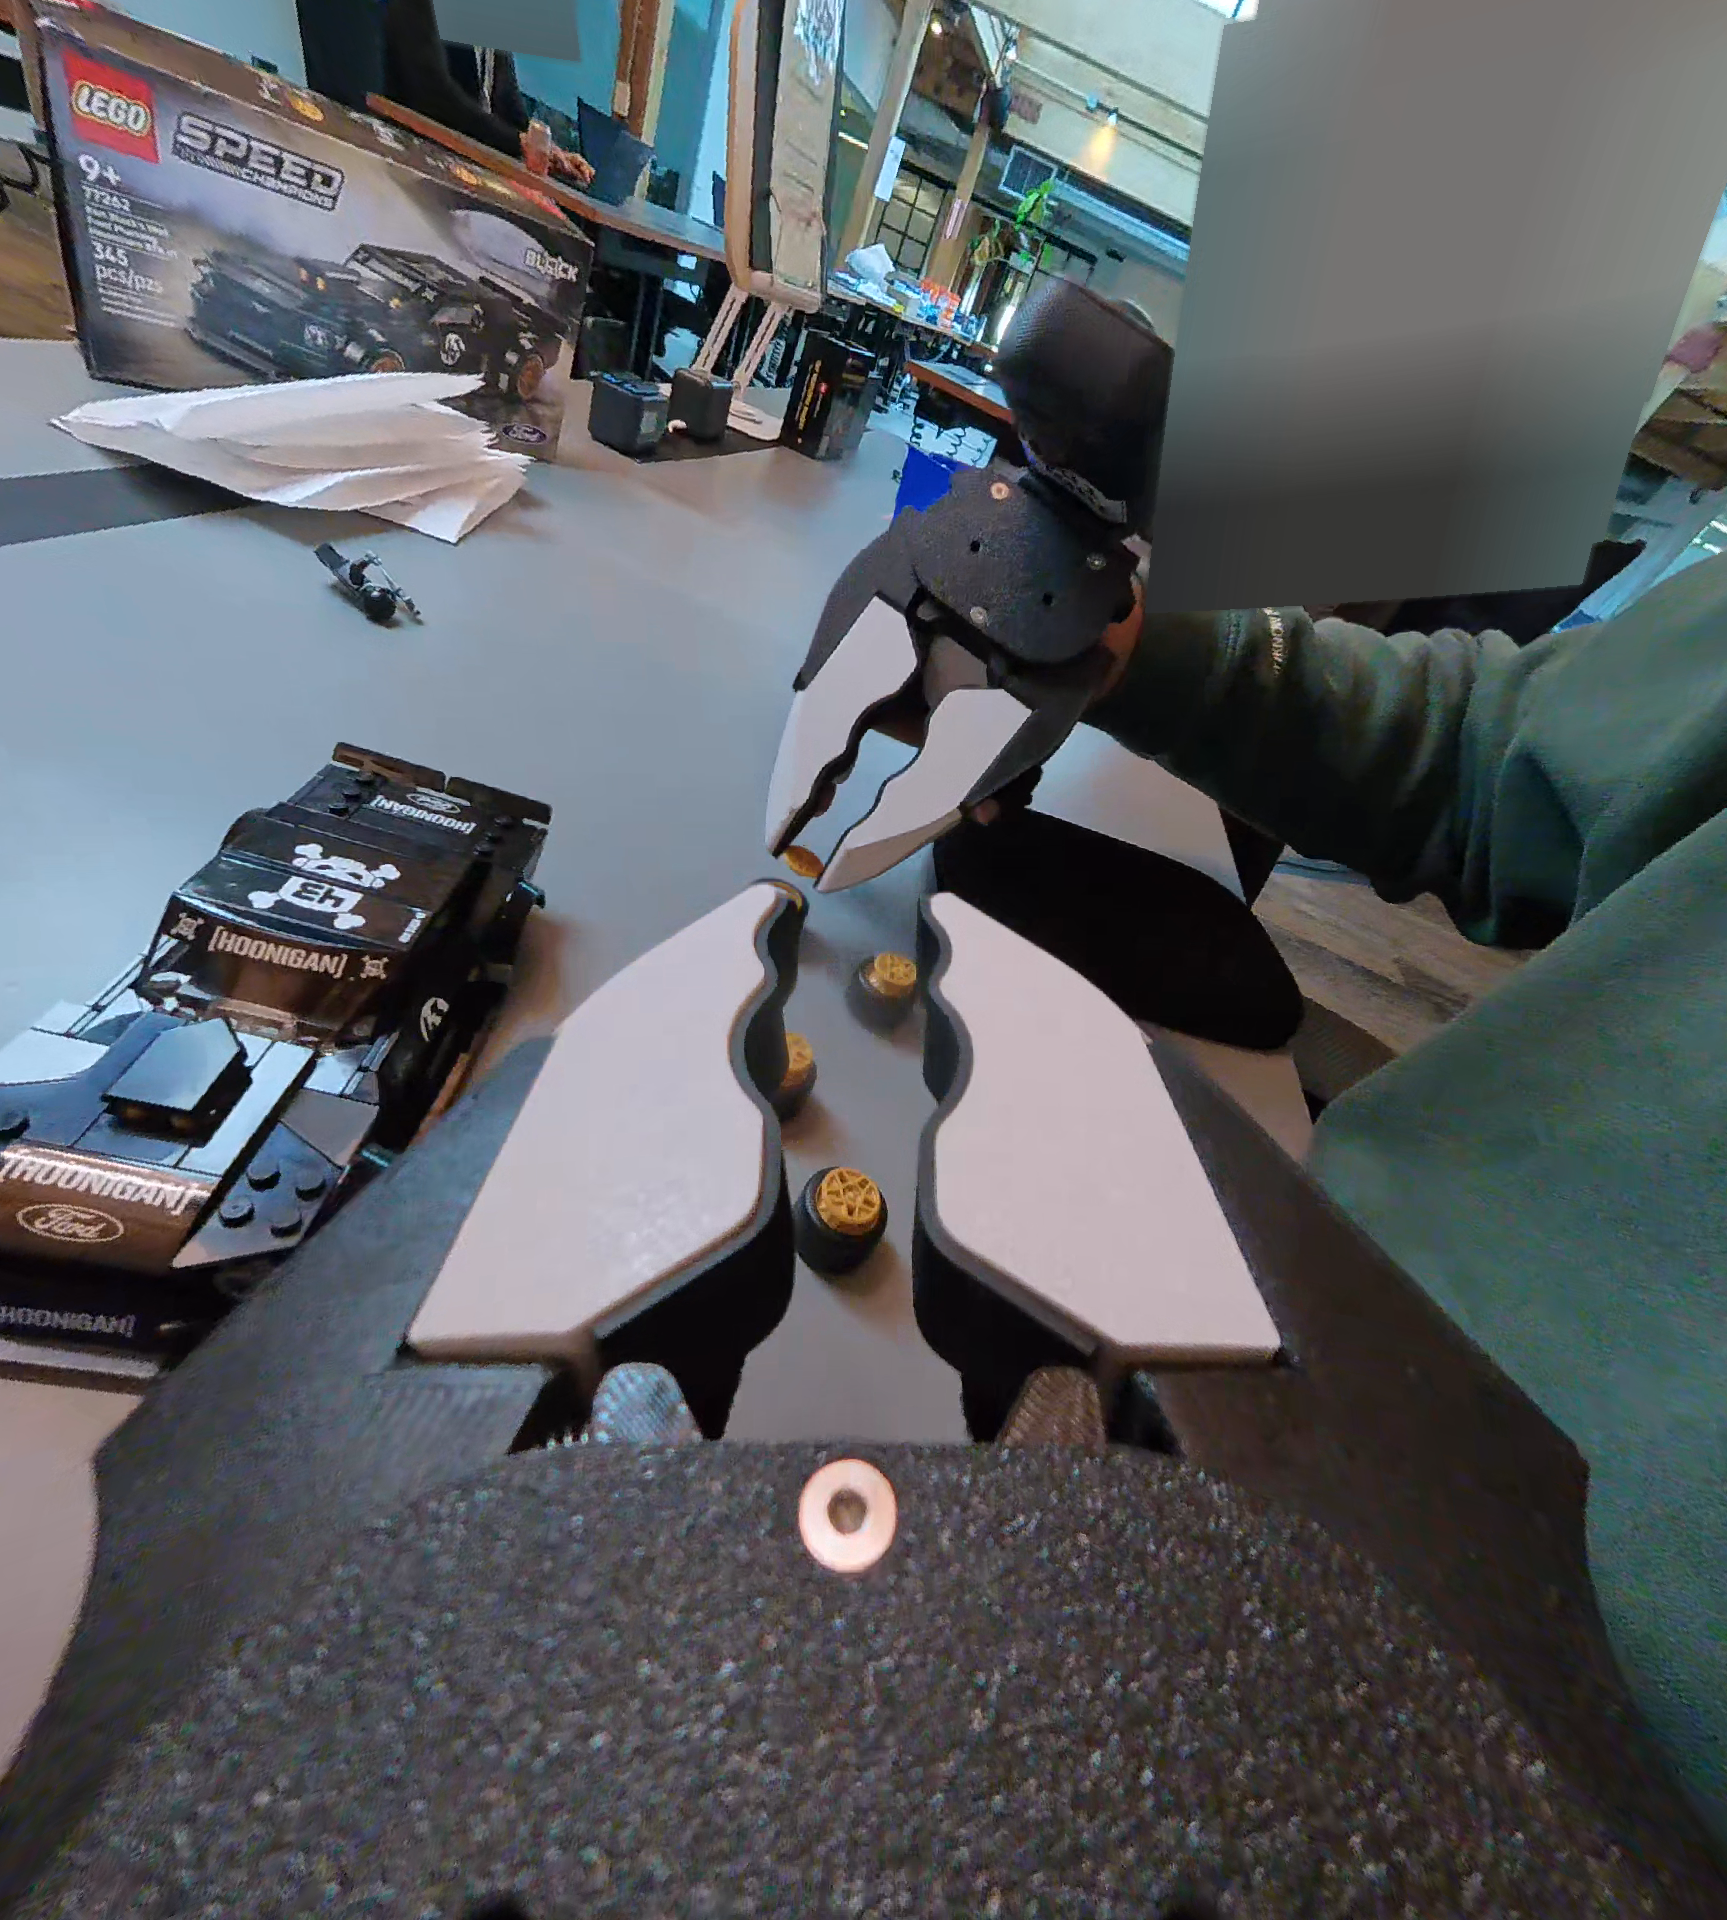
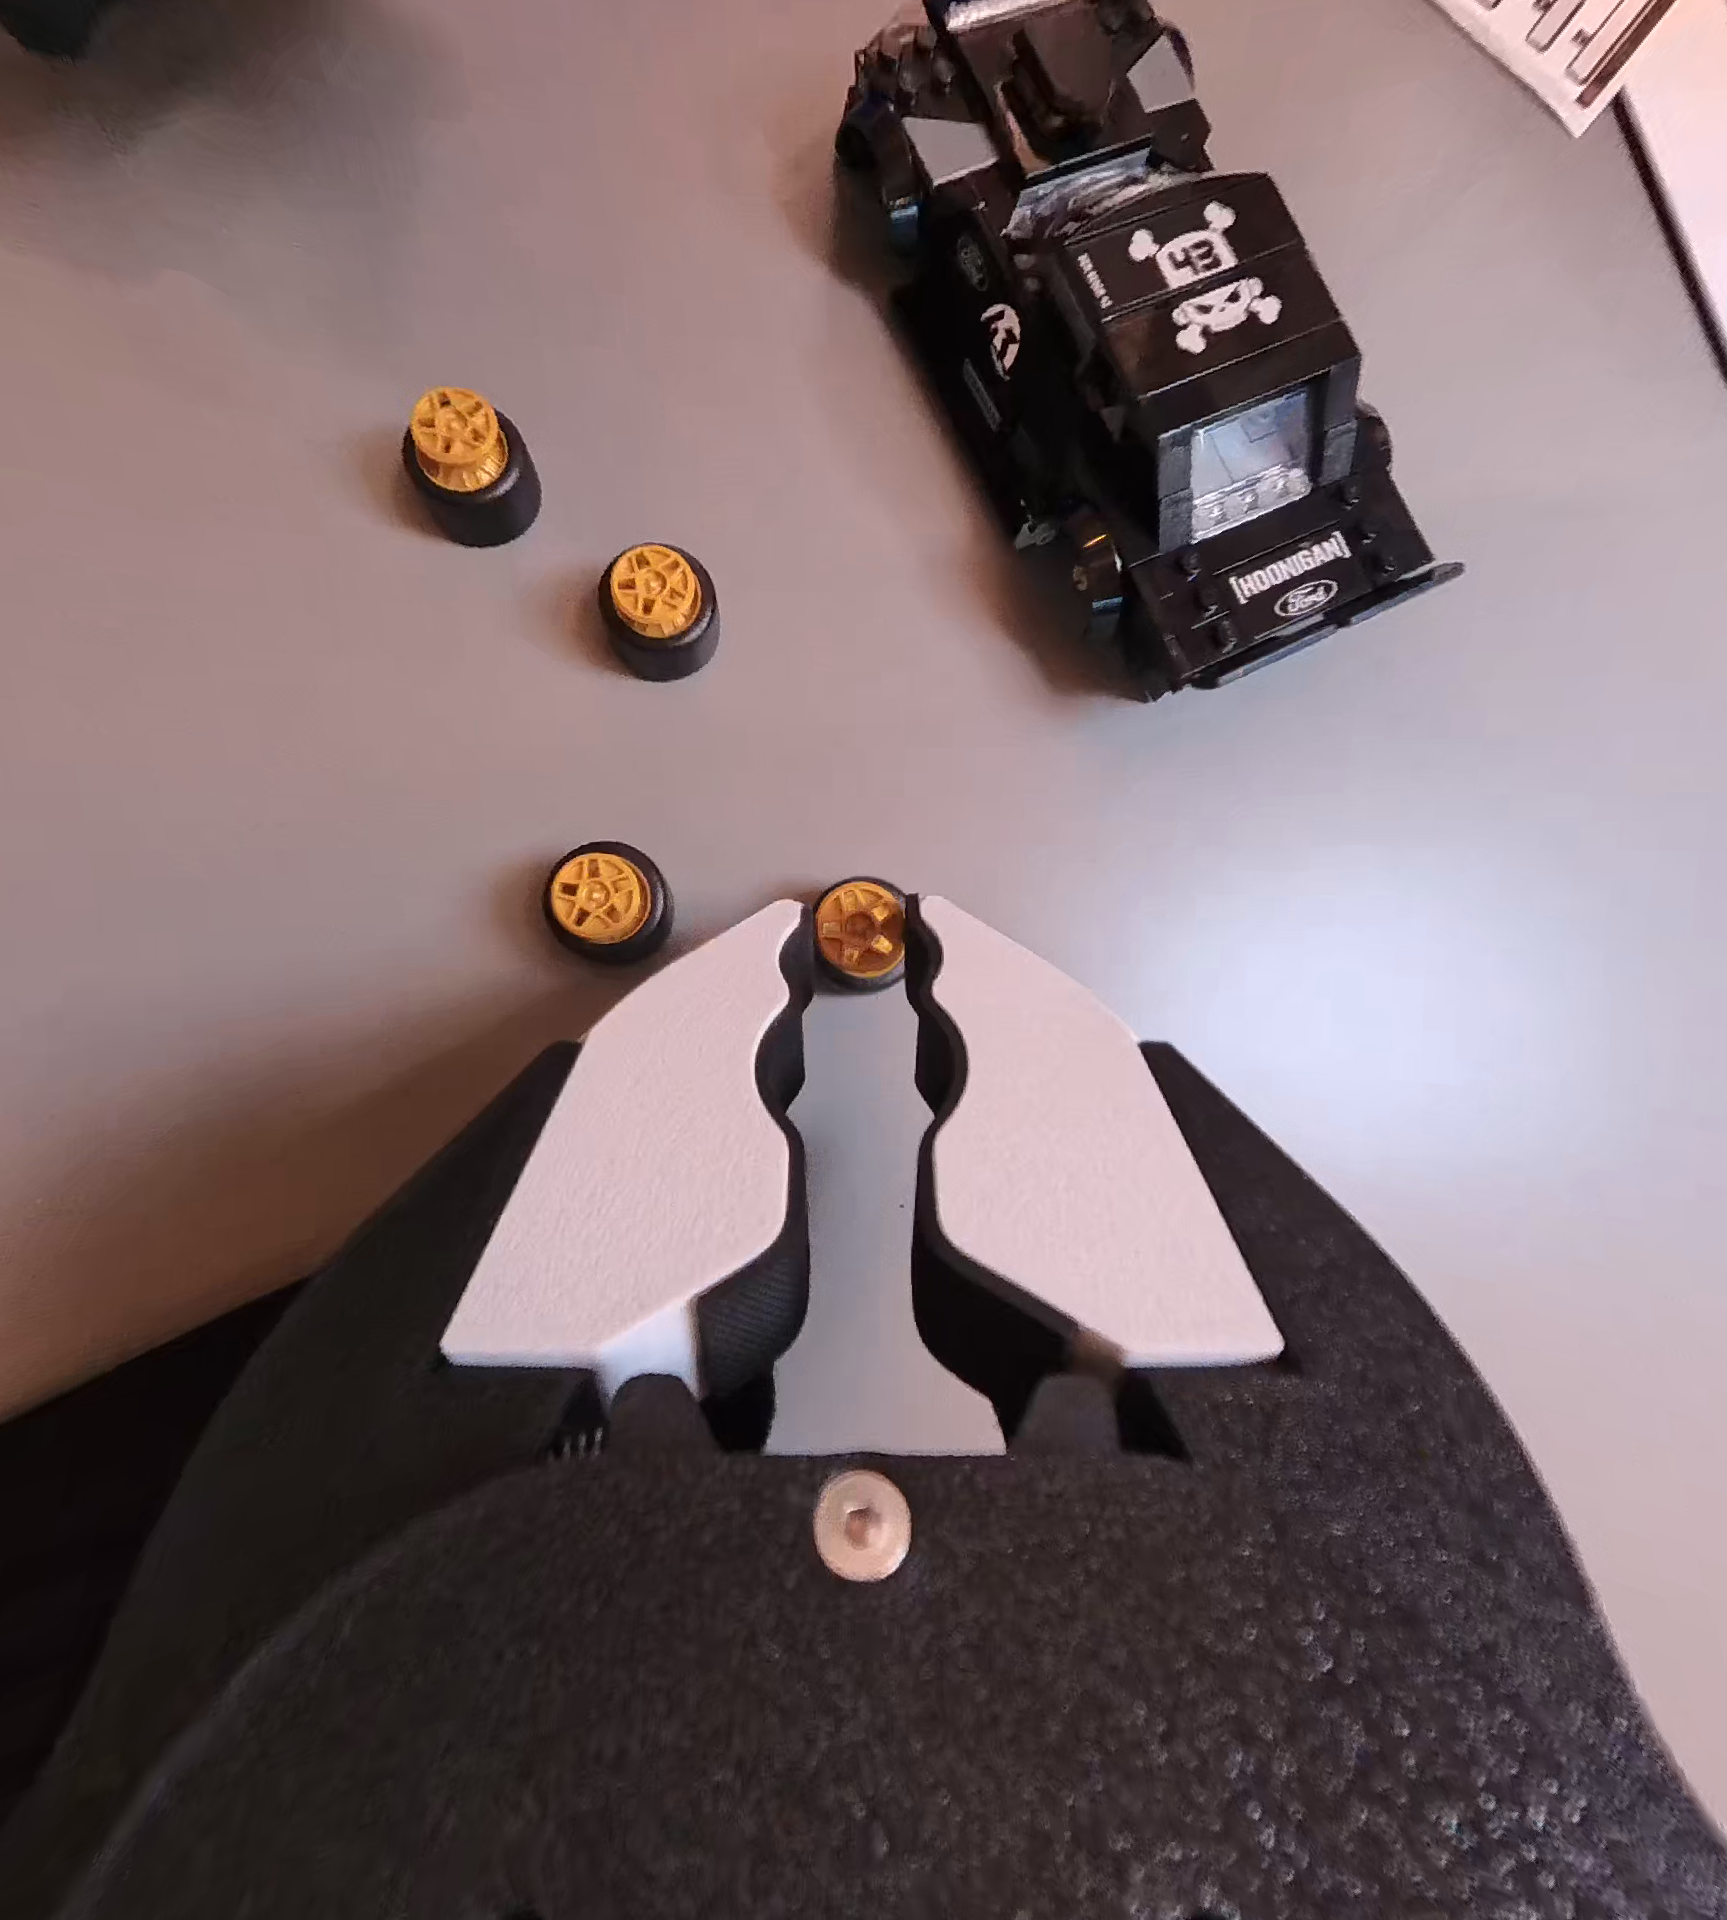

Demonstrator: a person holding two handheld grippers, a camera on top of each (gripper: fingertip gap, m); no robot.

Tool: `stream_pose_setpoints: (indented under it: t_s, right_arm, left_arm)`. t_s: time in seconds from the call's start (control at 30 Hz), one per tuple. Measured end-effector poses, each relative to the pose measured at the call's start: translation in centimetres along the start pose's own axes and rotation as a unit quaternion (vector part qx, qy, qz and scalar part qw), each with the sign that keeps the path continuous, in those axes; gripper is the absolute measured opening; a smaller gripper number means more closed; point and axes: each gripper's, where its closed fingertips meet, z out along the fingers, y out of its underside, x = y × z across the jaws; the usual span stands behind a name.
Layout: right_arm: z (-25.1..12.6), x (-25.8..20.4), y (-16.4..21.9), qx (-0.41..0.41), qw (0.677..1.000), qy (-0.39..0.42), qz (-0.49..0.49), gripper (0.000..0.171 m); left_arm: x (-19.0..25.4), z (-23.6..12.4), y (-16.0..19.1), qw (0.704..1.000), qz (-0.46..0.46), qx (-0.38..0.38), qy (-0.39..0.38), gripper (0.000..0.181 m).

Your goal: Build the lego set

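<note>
Down at the middle of the right wrist view, our right gripper (image 2: 860, 914) has its white fingers closed against the sides of a small black tyre with a gold spoked rim (image 2: 860, 938), which sits on the grey tabletop (image 2: 1358, 987). Just left of it rests a second gold-rimmed wheel (image 2: 608, 899); two more, the middle wheel (image 2: 658, 611) and the far wheel (image 2: 469, 464), stand further up and to the left, each apart from the others. In the upper right of that frame sits the black brick-built car with white skull stickers (image 2: 1139, 353), well apart from the wheels.

In the left wrist view, our left gripper (image 1: 859, 904) hangs with its fingers spread, pinching nothing; three of the wheels show in the gap between them. The right gripper (image 1: 805, 868) appears just above, at the frame's centre, tips on the gold rim. The car (image 1: 215, 1029) lies at the left. In the upper left stands the dark printed set box (image 1: 308, 229), with crumpled white paper bags (image 1: 319, 447) in front and a small black part (image 1: 371, 587) below them.
</note>
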Motion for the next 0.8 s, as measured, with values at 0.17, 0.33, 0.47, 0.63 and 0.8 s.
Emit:
stream_pose_setpoints:
  t_s: [0.17,0.33,0.47,0.63,0.8]
  right_arm:
    - [0.9,0.0,0.6,-0.021,1.000,-0.012,-0.003,0.016]
    - [1.0,0.1,0.6,-0.018,1.000,-0.014,-0.002,0.018]
    - [1.0,0.1,0.5,-0.019,1.000,-0.016,-0.002,0.019]
    - [0.9,0.1,0.4,-0.016,1.000,-0.018,-0.002,0.021]
    - [0.1,0.2,-0.4,0.008,1.000,-0.016,0.001,0.023]
  left_arm:
    - [0.0,0.2,0.5,1.000,0.006,-0.014,-0.004,0.022]
    - [-0.2,0.2,0.7,1.000,0.001,-0.018,-0.004,0.022]
    - [-0.1,0.3,0.8,1.000,0.001,-0.022,-0.003,0.022]
    - [-0.1,0.4,1.1,1.000,0.000,-0.027,-0.001,0.021]
    - [-0.3,0.5,1.6,0.999,0.009,-0.042,-0.008,0.022]
